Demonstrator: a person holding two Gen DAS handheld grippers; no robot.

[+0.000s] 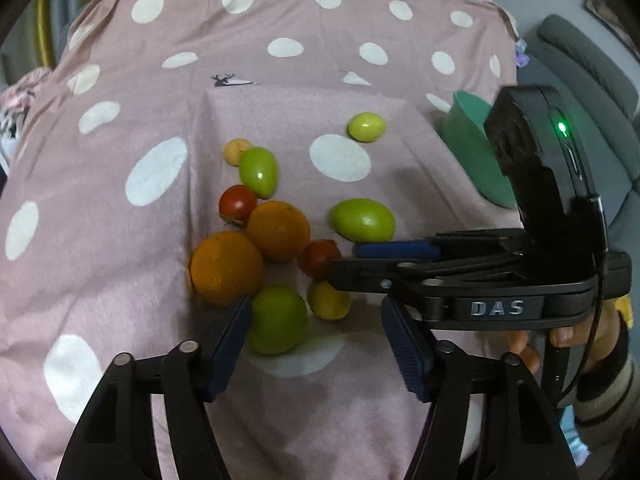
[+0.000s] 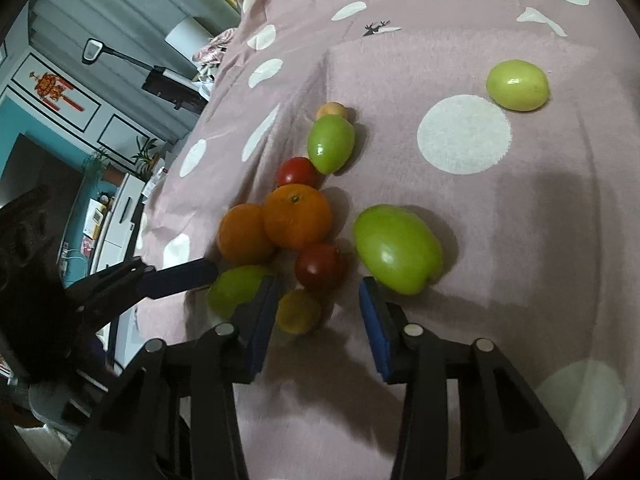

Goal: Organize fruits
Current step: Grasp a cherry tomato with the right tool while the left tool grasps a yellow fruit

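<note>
A pink cloth with white dots point(image 1: 120, 240) covers the desk, a teal bowl point(image 1: 468, 136) sits at its far right, and the fruits lie clustered in the middle: two oranges point(image 1: 226, 268) touching each other, green fruits point(image 1: 362, 220) around them, two red tomatoes point(image 2: 320, 266) and a small yellow fruit point(image 2: 298, 312). My left claw point(image 1: 316, 336) is spread wide and holds nothing, with a green fruit point(image 1: 278, 320) just beside its left finger. My right claw point(image 2: 318, 320) is also wide open and empty, hovering near the yellow fruit.
</note>
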